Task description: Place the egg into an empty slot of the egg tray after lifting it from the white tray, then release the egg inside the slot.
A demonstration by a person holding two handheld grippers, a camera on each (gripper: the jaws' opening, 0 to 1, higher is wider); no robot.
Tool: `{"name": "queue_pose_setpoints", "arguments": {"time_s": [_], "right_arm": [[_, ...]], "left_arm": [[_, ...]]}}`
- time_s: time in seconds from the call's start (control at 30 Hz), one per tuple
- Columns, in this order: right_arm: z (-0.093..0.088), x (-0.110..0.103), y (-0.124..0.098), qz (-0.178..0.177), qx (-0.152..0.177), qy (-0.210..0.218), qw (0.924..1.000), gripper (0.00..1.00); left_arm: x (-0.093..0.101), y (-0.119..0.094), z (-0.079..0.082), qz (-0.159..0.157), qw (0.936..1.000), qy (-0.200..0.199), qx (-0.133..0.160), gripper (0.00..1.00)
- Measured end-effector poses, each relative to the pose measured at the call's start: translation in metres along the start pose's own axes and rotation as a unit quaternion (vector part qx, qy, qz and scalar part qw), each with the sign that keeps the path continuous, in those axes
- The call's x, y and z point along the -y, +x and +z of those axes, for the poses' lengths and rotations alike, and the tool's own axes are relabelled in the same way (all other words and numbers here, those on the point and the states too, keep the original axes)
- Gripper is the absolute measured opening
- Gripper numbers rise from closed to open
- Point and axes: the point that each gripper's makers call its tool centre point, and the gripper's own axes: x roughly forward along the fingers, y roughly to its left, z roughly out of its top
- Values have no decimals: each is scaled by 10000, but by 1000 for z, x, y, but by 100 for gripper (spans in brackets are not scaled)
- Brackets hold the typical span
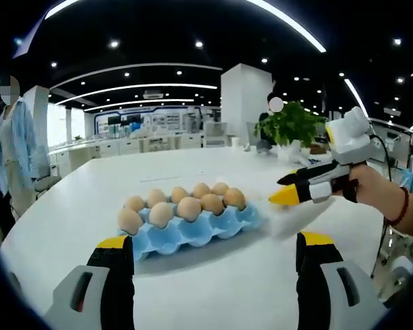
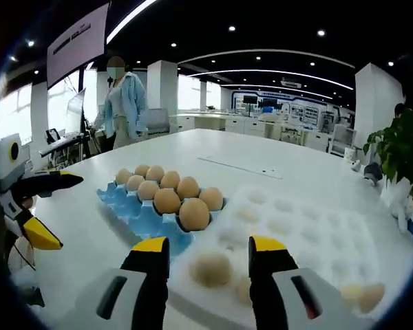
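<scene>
The egg to be lifted (image 2: 211,268) is seen in the right gripper view, seated in a near cup of the white tray (image 2: 310,230), directly ahead of and between the jaws of the right gripper (image 2: 208,249). Those jaws are held apart, one on either side of the egg, and no contact with the shell can be made out; the spacing is judged to be a lining-up for the grasp, which is not yet made. Two more eggs (image 2: 361,295) are noted at the tray's near right corner.

Just beside the white tray on its left stands the blue egg tray (image 2: 134,214), with brown eggs (image 2: 194,213) filling the cups nearer the white tray. Empty cups (image 2: 117,194) remain along its outer side, so a destination slot is judged available there.

In the left gripper view the same blue egg tray (image 1: 193,230) is seen on the white table (image 1: 96,185). The left gripper (image 1: 213,251) is held low before it with jaws wide apart and nothing between them, apparently kept out of the way. The right gripper (image 1: 289,189) enters from the right, held in a hand (image 1: 372,189).

A potted plant (image 1: 292,124) stands well behind, and a person in a blue coat (image 2: 124,103) stands at the table's far side.
</scene>
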Motion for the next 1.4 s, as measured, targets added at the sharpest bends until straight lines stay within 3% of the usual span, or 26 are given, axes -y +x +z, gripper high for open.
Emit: {"name": "queue_pose_setpoints", "arguments": {"time_s": [0.4, 0.83, 0.97, 1.13, 1.17, 1.23, 1.27, 1.4], "right_arm": [[-15, -6, -3, -44, -80, 68, 9999, 46], [-12, -10, -4, -287, 125, 166, 9994, 42], [-16, -6, -4, -593, 58, 37, 9982, 41], [-18, -8, -4, -663, 85, 323, 9972, 38], [-21, -6, -4, -910, 149, 393, 9950, 38], [-22, -5, -4, -945, 154, 381, 9947, 37], [-24, -3, -3, -1139, 215, 413, 9924, 36], [-28, -2, 2, -1228, 292, 521, 9906, 36]], "left_arm": [[3, -3, 0, 35, 10000, 12, 13, 100], [-1, -7, -1, 97, 9999, 51, 2, 100], [1, -8, 3, 48, 9999, 25, 93, 100], [0, -7, 1, 46, 10000, 63, 53, 100], [1, -8, 1, 32, 10000, 55, 61, 100], [1, -8, 1, 30, 10000, 57, 60, 100], [1, -9, 1, 45, 9999, 71, 68, 100], [-2, -9, 0, 53, 10000, 49, 67, 100]]}}
